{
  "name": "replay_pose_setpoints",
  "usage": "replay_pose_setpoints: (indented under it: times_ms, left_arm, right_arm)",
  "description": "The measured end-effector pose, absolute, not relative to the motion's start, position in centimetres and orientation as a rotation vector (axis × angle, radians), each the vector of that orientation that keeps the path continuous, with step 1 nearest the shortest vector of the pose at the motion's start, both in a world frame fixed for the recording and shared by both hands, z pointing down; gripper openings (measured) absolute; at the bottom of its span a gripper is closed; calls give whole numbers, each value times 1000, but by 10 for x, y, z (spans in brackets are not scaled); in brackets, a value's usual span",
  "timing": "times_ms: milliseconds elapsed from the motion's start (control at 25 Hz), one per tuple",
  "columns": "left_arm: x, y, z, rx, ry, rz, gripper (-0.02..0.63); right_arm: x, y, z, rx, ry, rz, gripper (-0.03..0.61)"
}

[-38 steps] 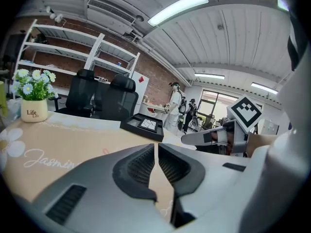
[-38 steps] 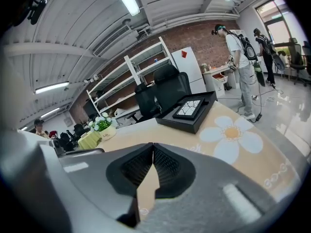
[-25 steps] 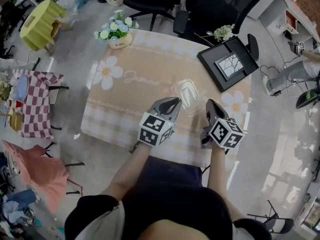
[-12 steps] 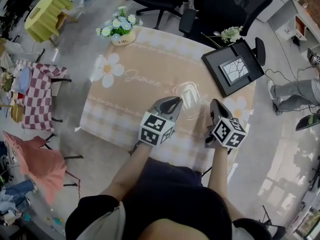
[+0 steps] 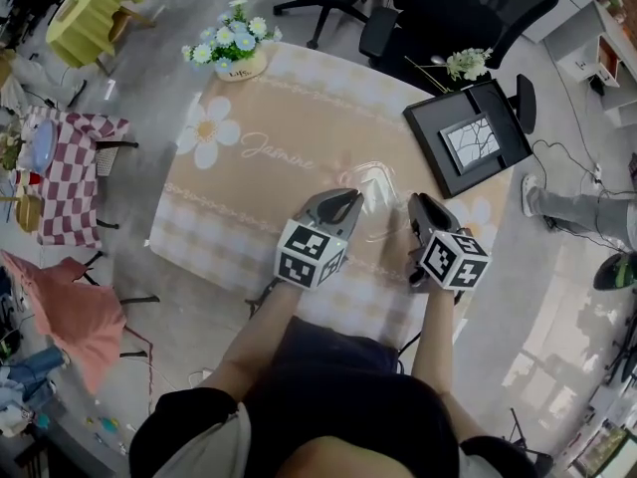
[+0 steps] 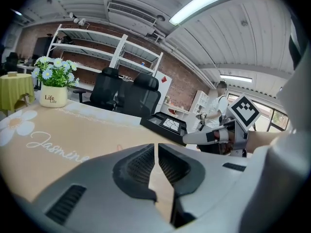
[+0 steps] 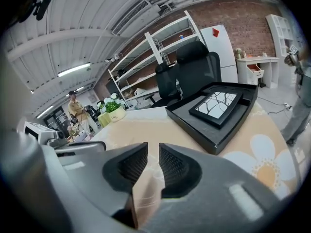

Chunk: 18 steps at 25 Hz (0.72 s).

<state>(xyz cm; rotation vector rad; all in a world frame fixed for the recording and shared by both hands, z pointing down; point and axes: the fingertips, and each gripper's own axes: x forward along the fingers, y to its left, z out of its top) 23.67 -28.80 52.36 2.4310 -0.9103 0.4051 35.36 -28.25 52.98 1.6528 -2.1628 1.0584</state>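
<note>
Far left, a flower pot (image 5: 235, 60) is sitting near the back corner of the table (image 5: 299, 108). Moving in, the left gripper (image 6: 156, 148) is hovering over the near side of the table. Its jaws are pressing almost together, just a sliver between them, and it's gripping nothing. Right next to it, a clear plastic container (image 5: 375, 189) is sitting on the table, just ahead of both sets of tips and between them. Honestly can't tell if either one is touching it. The right gripper (image 7: 153, 148) is hanging on the other side of it with its jaws parted by a narrow crack, also holding nothing. Further right, a black tray (image 5: 423, 127) is lying at the table's back right corner, with a framed picture (image 5: 472, 139) resting inside it.
</note>
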Motion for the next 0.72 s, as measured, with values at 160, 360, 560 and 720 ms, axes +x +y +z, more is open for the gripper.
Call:
replay_pose_setpoints:
  times_ms: [160, 360, 560, 720]
  left_arm:
    - [236, -293, 531, 2410, -933, 413, 32]
    - [234, -297, 536, 2386, -962, 423, 32]
    - [230, -299, 542, 2361, -987, 432, 32]
    - [226, -301, 548, 2344, -1005, 443, 32]
  right_arm:
    - [349, -284, 542, 1558, -2151, 1045, 102]
    - [345, -287, 556, 1467, -2142, 1039, 126]
    - [343, -290, 567, 1400, -2133, 1018, 126]
    - [341, -291, 576, 1353, -2121, 1009, 126]
